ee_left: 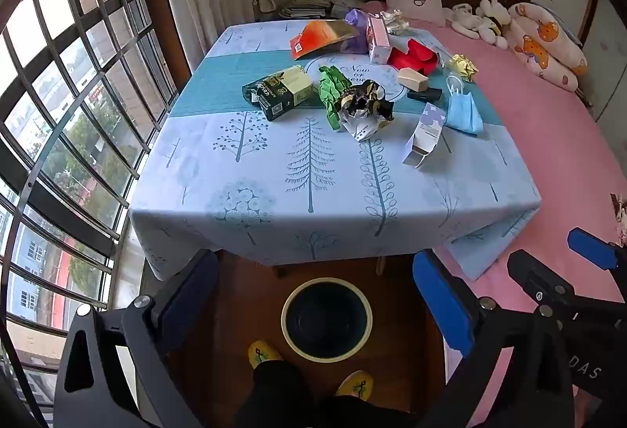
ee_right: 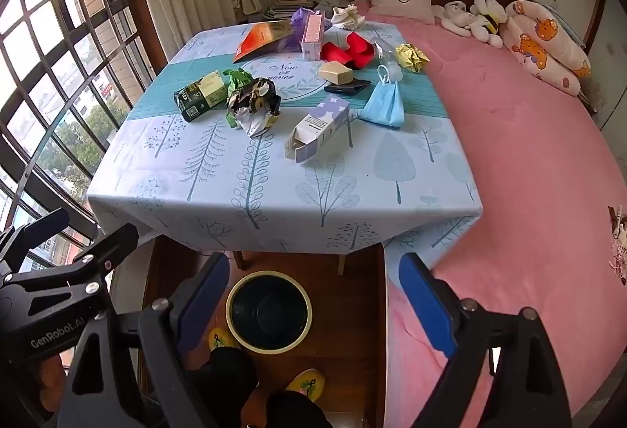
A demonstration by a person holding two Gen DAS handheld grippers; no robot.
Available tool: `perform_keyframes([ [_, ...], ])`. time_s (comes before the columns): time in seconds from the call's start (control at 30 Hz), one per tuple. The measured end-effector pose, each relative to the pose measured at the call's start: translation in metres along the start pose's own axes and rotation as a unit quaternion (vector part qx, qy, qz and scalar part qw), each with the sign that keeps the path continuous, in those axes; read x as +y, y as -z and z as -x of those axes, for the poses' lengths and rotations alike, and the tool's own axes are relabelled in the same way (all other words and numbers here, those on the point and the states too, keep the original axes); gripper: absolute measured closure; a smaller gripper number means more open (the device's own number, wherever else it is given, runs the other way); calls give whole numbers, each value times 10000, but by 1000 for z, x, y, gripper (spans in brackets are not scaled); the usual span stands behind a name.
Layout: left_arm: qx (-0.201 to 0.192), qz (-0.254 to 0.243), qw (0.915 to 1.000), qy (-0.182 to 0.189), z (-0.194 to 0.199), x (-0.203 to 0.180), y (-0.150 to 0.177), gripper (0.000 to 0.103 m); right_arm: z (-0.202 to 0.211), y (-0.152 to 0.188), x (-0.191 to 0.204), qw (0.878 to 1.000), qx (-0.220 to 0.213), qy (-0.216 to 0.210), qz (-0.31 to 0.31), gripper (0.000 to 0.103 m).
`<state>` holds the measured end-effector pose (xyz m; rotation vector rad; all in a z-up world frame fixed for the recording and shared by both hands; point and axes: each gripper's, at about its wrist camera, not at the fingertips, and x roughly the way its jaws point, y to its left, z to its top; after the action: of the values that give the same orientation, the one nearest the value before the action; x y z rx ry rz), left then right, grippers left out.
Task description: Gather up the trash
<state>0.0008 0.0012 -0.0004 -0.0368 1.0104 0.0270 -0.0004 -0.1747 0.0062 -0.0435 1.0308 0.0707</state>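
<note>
Trash spread over the table (ee_left: 274, 193), nothing picked up yet, both claws wide open and empty.

I hold the left gripper (ee_left: 315, 306) and right gripper (ee_right: 313, 304) above the bin (ee_right: 269, 310), which stands on the floor just before the table's near edge, by my slippers. I'd start with the nearest pieces: the purple-and-white carton (ee_right: 319, 126) for the right claw, the crumpled paper wad (ee_left: 362, 107) for the left. The wad touches a green wrapper (ee_left: 331, 91) and lies just beside the dark tea box (ee_left: 280, 91), so I'd come down over it alone and close gently. The blue face mask (ee_right: 384, 103) is limp; pinch its bunched middle. Farther back lie the orange pouch (ee_left: 323, 36), pink box (ee_right: 312, 34) and red packaging (ee_left: 413, 58), a longer reach. The bed (ee_right: 529, 154) crowds the right side.
</note>
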Motion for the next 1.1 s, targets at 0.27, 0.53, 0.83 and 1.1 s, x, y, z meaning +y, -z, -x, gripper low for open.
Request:
perform_keyframes([
  [0.27,-53,11,10000,-15,1,0,-3,5,0,0,1,10000,-5,19,1,14],
  [0.53,-70,9,10000,-9,-1,0,-2,7,-4,3,0,10000,-7,-8,-9,14],
  [0.83,-44,-31,10000,5,3,1,1,8,-1,-3,4,10000,2,-15,2,14],
  [1.1,2,-20,10000,-7,2,4,1,8,-2,-2,7,10000,9,-19,2,14],
])
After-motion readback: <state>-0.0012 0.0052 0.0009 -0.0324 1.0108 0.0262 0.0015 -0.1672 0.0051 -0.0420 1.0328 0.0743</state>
